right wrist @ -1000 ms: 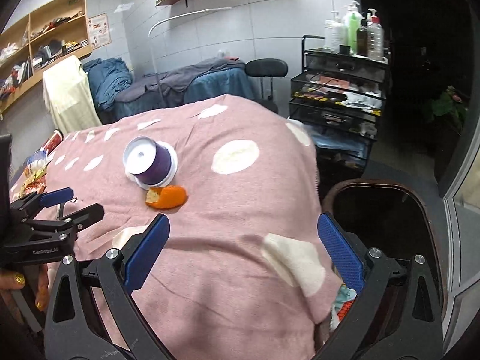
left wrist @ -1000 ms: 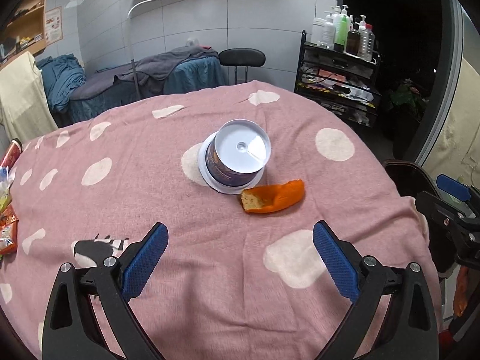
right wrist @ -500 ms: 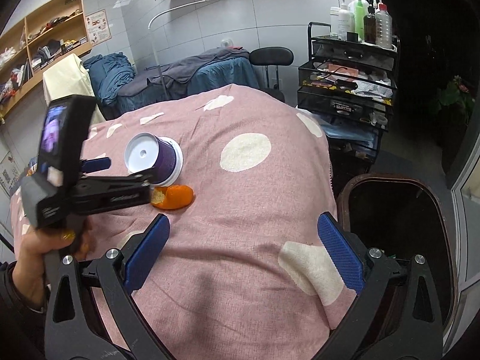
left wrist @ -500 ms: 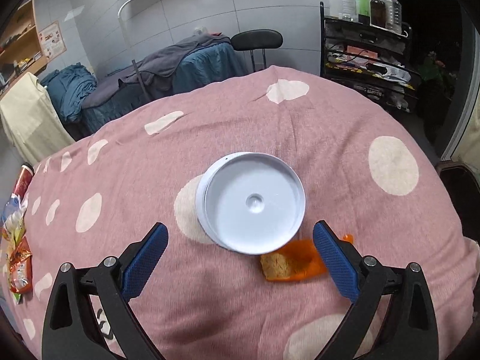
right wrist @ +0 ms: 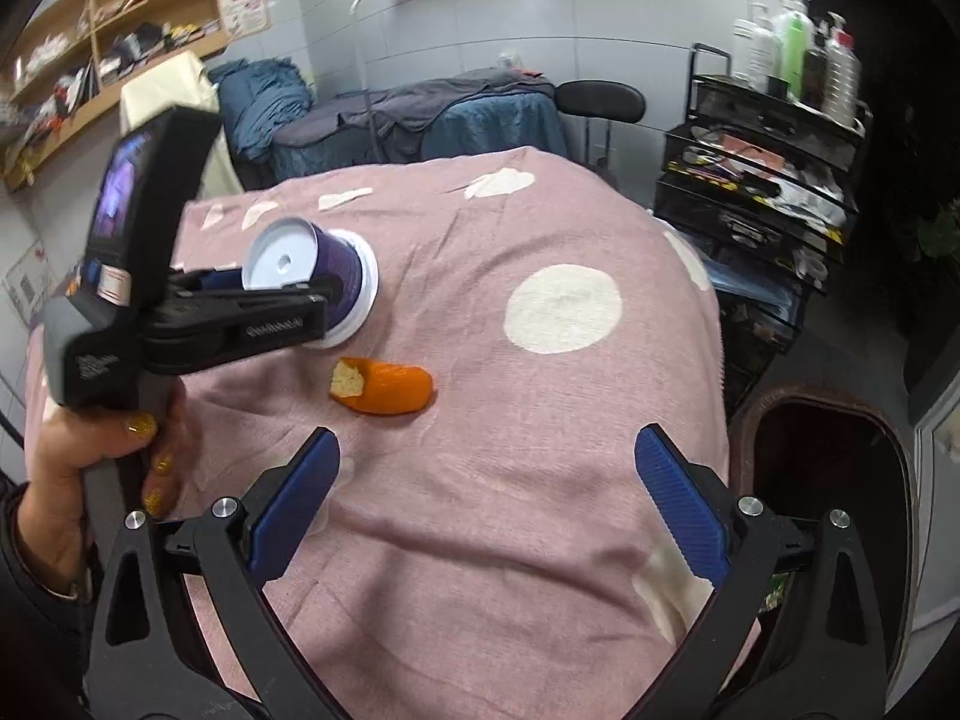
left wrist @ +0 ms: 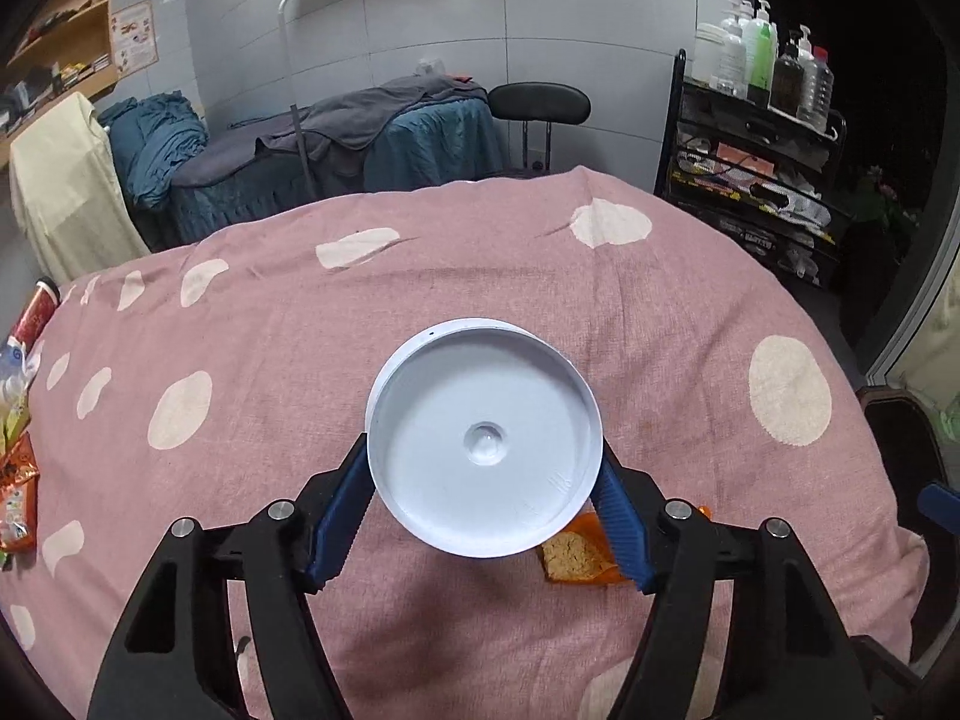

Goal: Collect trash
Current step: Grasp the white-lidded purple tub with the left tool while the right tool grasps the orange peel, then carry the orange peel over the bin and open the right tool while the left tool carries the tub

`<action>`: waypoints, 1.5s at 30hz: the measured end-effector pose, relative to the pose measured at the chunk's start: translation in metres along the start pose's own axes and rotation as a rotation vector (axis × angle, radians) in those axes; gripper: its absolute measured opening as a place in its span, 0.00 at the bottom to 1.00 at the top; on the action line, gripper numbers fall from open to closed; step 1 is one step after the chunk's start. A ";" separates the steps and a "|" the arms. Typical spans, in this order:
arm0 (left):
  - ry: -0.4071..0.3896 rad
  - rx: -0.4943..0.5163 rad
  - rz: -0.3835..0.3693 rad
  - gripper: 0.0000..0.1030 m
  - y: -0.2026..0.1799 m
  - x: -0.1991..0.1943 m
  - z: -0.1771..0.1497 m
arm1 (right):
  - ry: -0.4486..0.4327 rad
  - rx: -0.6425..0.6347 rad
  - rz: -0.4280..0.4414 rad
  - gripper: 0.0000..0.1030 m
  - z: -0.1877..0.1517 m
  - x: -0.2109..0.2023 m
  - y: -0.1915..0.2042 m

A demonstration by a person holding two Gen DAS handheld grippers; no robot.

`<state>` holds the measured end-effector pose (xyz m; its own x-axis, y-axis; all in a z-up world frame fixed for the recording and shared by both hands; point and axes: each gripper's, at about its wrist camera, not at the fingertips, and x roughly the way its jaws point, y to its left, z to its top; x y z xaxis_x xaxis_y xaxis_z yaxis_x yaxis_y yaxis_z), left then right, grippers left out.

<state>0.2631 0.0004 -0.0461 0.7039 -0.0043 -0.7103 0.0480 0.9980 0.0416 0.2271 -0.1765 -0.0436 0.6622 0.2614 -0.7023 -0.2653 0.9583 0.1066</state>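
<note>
A purple disc container [left wrist: 480, 444] with a white lid stands upright on the pink spotted cloth [left wrist: 600, 312]. My left gripper [left wrist: 480, 450] straddles it. The jaws are closing and the blue pads lie against its two sides. The right wrist view shows the same container [right wrist: 318, 264], with the left gripper [right wrist: 300, 294] in a person's hand coming at it from the left. An orange peel piece [left wrist: 576, 558] lies just right of the container, partly behind the right finger. My right gripper [right wrist: 486, 450] stands open and empty, nearer than the orange peel [right wrist: 384, 387].
A dark brown bin [right wrist: 828, 462] stands off the table's right edge. Snack wrappers [left wrist: 15, 492] and a red can [left wrist: 36, 312] lie at the far left of the cloth. A black rack [left wrist: 756, 192] with bottles stands behind on the right.
My left gripper moved forward over the container and its jaws narrowed from wide open onto its sides. The right gripper shifted left, and the peel sits more centrally in its view.
</note>
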 end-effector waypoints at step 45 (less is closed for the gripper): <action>-0.142 -0.097 -0.038 0.66 0.031 -0.108 -0.067 | 0.053 -0.089 0.076 0.19 0.014 -0.003 0.032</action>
<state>0.1413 0.0363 -0.0148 0.7961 -0.0438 -0.6036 0.0121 0.9983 -0.0564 0.2263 -0.1451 -0.0277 0.6004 0.3237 -0.7313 -0.3755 0.9215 0.0996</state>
